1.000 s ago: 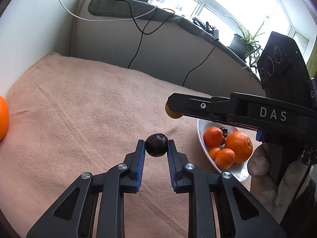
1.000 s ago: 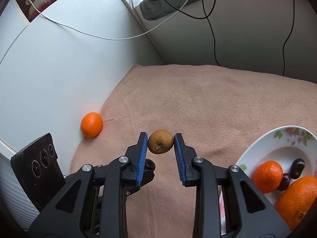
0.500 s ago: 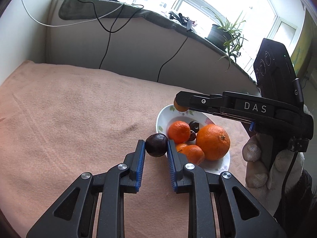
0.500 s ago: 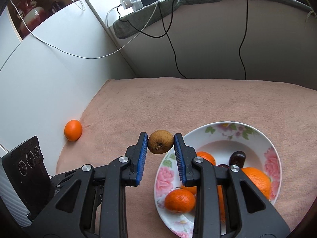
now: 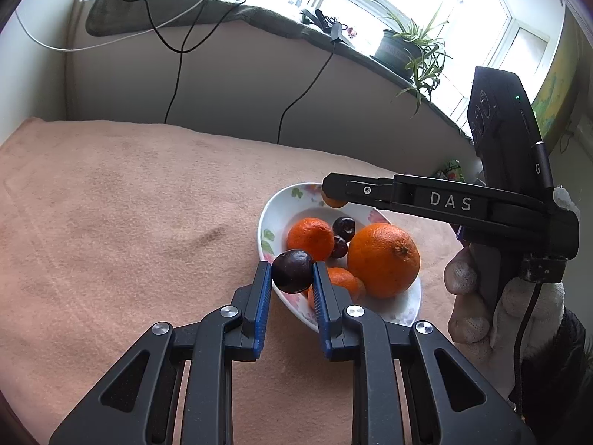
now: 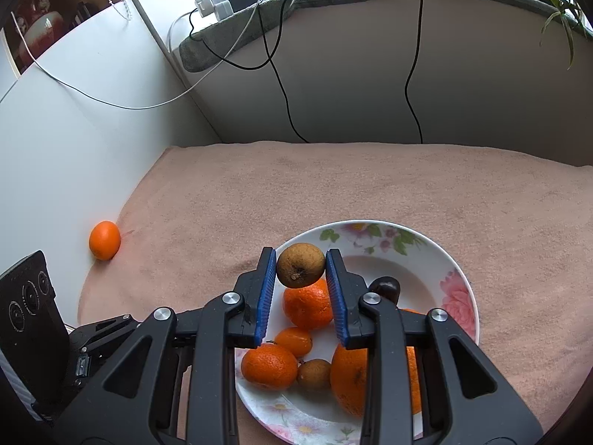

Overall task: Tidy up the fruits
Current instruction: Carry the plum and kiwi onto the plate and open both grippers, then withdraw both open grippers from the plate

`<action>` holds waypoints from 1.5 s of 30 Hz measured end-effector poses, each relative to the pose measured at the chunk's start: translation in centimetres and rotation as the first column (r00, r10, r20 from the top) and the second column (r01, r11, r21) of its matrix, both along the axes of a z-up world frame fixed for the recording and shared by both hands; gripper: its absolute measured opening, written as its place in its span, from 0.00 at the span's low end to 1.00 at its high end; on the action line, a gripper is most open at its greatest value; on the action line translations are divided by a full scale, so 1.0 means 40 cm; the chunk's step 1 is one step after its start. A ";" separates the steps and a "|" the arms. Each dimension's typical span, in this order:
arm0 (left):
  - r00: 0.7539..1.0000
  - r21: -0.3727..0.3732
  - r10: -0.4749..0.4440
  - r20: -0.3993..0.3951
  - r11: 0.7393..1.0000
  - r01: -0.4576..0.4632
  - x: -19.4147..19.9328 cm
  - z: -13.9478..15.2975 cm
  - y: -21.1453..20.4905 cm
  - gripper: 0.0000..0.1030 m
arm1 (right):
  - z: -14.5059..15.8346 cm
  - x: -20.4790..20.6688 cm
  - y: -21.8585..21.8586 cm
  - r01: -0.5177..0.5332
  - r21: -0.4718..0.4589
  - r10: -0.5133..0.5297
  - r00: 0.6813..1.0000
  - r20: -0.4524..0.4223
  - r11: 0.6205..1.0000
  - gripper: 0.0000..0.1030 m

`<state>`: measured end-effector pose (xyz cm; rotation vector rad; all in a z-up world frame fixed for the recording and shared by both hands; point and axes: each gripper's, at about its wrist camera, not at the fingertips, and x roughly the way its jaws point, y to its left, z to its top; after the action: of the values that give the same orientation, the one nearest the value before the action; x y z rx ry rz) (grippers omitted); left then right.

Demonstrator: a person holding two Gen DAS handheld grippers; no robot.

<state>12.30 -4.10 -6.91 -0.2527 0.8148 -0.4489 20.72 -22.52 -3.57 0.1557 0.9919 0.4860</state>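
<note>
Because the left gripper [image 5: 292, 278] pinches a dark plum [image 5: 292, 270] right over the flowered bowl's [image 5: 266, 222] near rim, letting go here could bounce it off the edge onto the pink blanket [image 5: 129, 222]. At the bowl's 12 o'clock side, the right gripper [image 6: 301, 272] pinches a brown fruit [image 6: 301, 265] above the tangerines [image 6: 307, 306]; dropped there, it could strike the crowded pile and roll out. Farther off, at 9 o'clock, a stray orange [image 6: 105, 240] lies against the white wall, easily forgotten.

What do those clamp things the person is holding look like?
Both grippers, left and right, are black plastic with cut-out arms, silver screws and ribbed blue pads lining the jaws. The right one reads "DAS" in white, trails a black cable, and its hand wears a white knit glove.
</note>
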 end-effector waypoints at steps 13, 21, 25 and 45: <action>1.000 0.033 -0.016 0.002 0.999 0.016 0.006 -0.005 -0.023 0.20 | 0.003 -0.001 0.002 0.014 -0.088 -0.012 0.999 0.032 0.996 0.28; 1.000 0.041 -0.028 0.006 0.999 0.027 0.007 -0.003 -0.029 0.20 | 0.002 -0.004 -0.005 0.027 -0.104 -0.024 0.999 0.032 0.994 0.28; 1.000 0.047 -0.027 0.011 0.999 0.027 0.007 -0.002 -0.030 0.20 | 0.002 -0.001 -0.005 0.029 -0.114 -0.026 0.999 0.030 0.993 0.28; 1.000 0.120 -0.010 0.028 0.993 0.007 -0.009 0.013 -0.045 0.69 | 0.032 -0.020 0.008 0.034 -0.124 -0.022 0.995 0.101 0.992 0.81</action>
<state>11.95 -5.91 -6.39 -0.1309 0.8119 -0.4091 19.92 -22.19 -2.31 0.0319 0.9190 0.4007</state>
